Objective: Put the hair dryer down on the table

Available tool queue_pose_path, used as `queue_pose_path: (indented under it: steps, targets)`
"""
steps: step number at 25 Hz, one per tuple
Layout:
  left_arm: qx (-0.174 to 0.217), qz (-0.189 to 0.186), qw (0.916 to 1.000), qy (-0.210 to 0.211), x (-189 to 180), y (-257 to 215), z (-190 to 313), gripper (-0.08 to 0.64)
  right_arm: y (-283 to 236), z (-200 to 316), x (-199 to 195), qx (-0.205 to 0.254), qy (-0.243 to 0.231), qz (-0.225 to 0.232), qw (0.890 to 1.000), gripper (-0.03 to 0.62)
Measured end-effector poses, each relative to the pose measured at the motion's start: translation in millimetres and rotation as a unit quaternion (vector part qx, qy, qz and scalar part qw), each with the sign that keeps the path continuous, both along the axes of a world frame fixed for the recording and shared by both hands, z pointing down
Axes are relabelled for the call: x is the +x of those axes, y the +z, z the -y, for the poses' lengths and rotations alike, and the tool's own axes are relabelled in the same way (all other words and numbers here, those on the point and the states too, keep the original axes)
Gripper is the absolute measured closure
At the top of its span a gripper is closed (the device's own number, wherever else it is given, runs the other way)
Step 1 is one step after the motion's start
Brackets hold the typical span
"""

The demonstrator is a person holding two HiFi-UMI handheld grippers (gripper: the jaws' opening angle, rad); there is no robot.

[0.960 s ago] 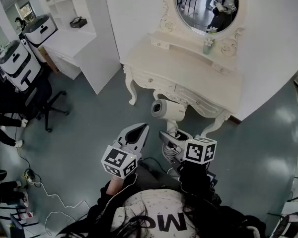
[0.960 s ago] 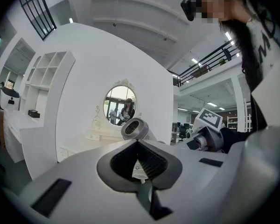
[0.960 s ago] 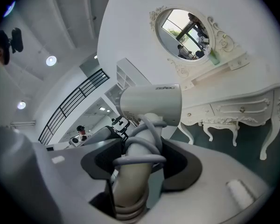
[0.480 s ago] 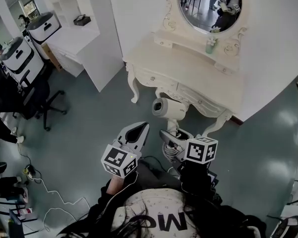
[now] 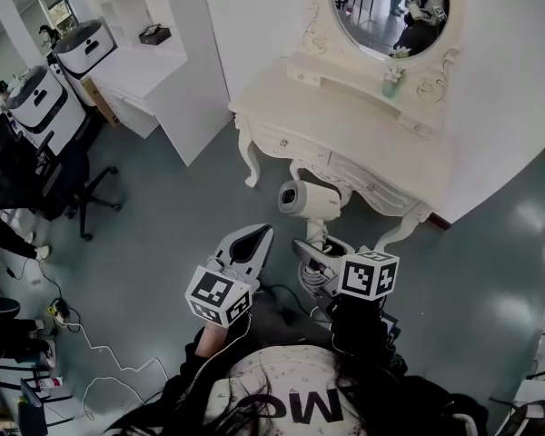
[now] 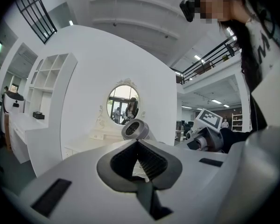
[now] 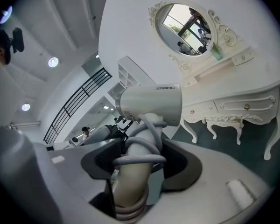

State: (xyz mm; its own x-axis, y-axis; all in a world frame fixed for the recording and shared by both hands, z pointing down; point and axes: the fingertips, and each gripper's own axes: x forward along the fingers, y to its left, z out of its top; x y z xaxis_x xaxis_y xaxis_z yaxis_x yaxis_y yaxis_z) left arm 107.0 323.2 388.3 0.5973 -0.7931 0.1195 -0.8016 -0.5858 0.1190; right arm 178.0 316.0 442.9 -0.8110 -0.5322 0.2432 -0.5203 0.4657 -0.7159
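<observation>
Dressing table (image 5: 345, 134) shifted slightly, hair dryer (image 5: 311, 201) still in right gripper (image 5: 316, 254)

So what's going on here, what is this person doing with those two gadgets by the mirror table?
A person is working two hand-held grippers. The right gripper is clamped on the handle of a white hair dryer, which has its cord wound round it. It holds the dryer in the air over the floor, just short of the cream dressing table with the oval mirror. The left gripper is shut and empty alongside. The dryer is not yet on the table.
</observation>
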Motion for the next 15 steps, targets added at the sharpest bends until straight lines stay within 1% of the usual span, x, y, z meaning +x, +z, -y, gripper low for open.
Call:
queue_pose_path:
  steps: [4, 7, 15]
  targets:
    - [0.0, 0.009, 1.0, -0.001, -5.0, 1.9, 10.4, 0.563, 0.7, 10.9, -5.0, 0.0, -0.001, 0.001, 1.0, 0.325]
    - [-0.002, 0.007, 1.0, -0.002, -11.4, 5.3, 24.5, 0.564, 4.4, 23.6, -10.6, -0.003, -0.001, 0.0, 1.0, 0.325]
    - [-0.006, 0.009, 0.9999, 0.006, -39.5, 13.6, 89.1, 0.563, 11.1, 79.5, -33.6, -0.012, 0.01, -0.01, 1.0, 0.325]
